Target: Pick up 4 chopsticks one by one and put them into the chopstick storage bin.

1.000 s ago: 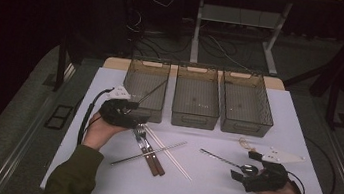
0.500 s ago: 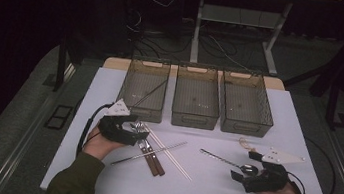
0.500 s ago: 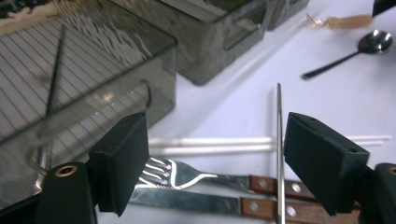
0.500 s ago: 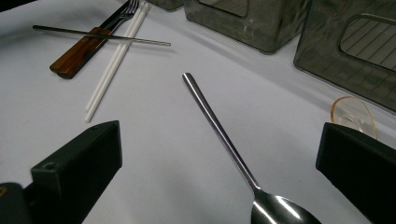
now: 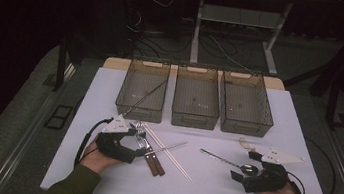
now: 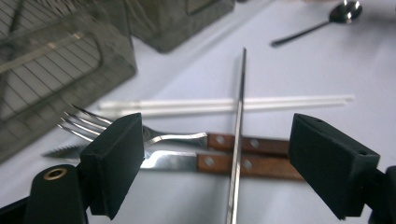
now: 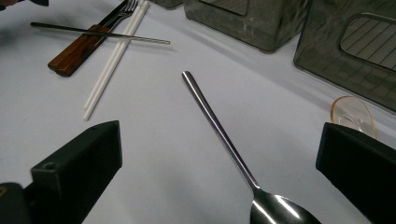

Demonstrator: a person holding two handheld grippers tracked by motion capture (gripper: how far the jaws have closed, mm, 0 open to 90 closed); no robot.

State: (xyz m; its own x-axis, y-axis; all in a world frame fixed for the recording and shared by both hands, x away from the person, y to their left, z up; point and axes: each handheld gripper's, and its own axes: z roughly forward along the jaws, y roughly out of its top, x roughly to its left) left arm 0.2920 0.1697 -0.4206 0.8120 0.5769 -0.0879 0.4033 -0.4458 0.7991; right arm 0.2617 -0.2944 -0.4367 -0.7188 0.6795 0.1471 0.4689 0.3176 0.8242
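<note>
Wood-handled fork (image 6: 177, 138) and knife (image 6: 187, 161) lie side by side on the white table (image 5: 109, 99), with a thin metal rod (image 6: 238, 130) crossing over both handles and a pair of white chopsticks (image 6: 224, 103) behind them. Compared with the frame one second earlier, the left gripper (image 5: 126, 139) has moved down from near the left basket (image 5: 143, 90) toward the table's near edge and now sits at the cutlery; its jaws stand wide apart, holding nothing, with the fork, knife and rod between them in the left gripper view. The right gripper (image 5: 250, 174) has not moved; its jaws are also wide open and empty, straddling the bowl end of a steel spoon (image 7: 224, 135). An amber plastic spoon (image 7: 350, 114) lies near the right basket (image 5: 246, 102). No writing is legible. Three mesh baskets stand in a row; the middle basket (image 5: 196, 95) looks empty. The room behind is dark, with cables on the floor (image 5: 168, 31).
</note>
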